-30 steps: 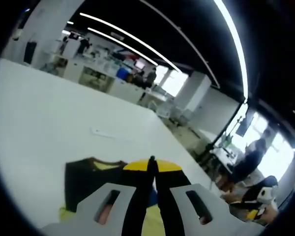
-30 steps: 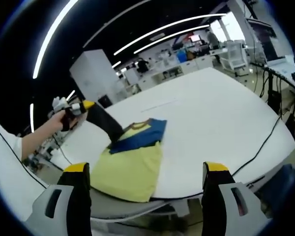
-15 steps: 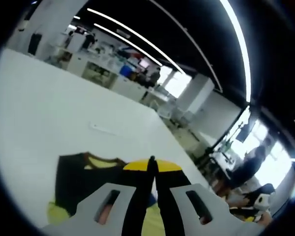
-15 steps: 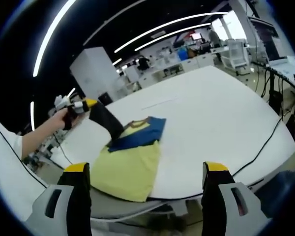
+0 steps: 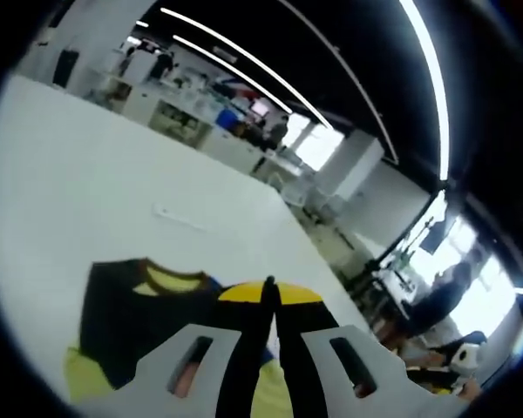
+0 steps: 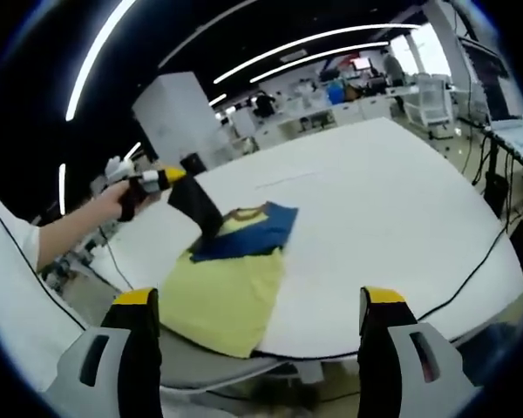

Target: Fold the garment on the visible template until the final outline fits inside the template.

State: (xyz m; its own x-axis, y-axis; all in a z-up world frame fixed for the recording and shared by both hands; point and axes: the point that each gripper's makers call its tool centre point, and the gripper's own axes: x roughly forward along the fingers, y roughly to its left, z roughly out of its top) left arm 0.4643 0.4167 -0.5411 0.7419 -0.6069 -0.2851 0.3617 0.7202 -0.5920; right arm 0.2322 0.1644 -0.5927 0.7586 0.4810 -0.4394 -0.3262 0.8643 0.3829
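Looking along my left gripper (image 5: 269,287) in the left gripper view: jaws pressed together, yellow tips meeting, dark cloth of the garment (image 5: 131,318) pinched between them and lifted. Below the jaws, the garment shows a dark panel with a yellow neckline, yellow cloth at the lower edges, a bit of blue just beside the jaws. It lies on the white table (image 5: 87,183). A thin pale strip (image 5: 176,216) sits on the table beyond the garment, too small to read. No brand or writing legible anywhere here. Background is an office hall with ceiling light strips (image 5: 244,61) and a person (image 5: 440,292) standing far off at right.

Right gripper view: my right gripper (image 6: 260,300) has jaws spread wide, nothing between them, held off the table's near edge. The garment (image 6: 235,279) lies near that edge, yellow body toward me, blue band across it, dark flap pulled up to the left. The left gripper (image 6: 176,175) grips that flap, held in a hand (image 6: 126,198) with a white sleeve (image 6: 4,252). A black cable (image 6: 471,261) runs over the table's right edge. No readable labels or text.
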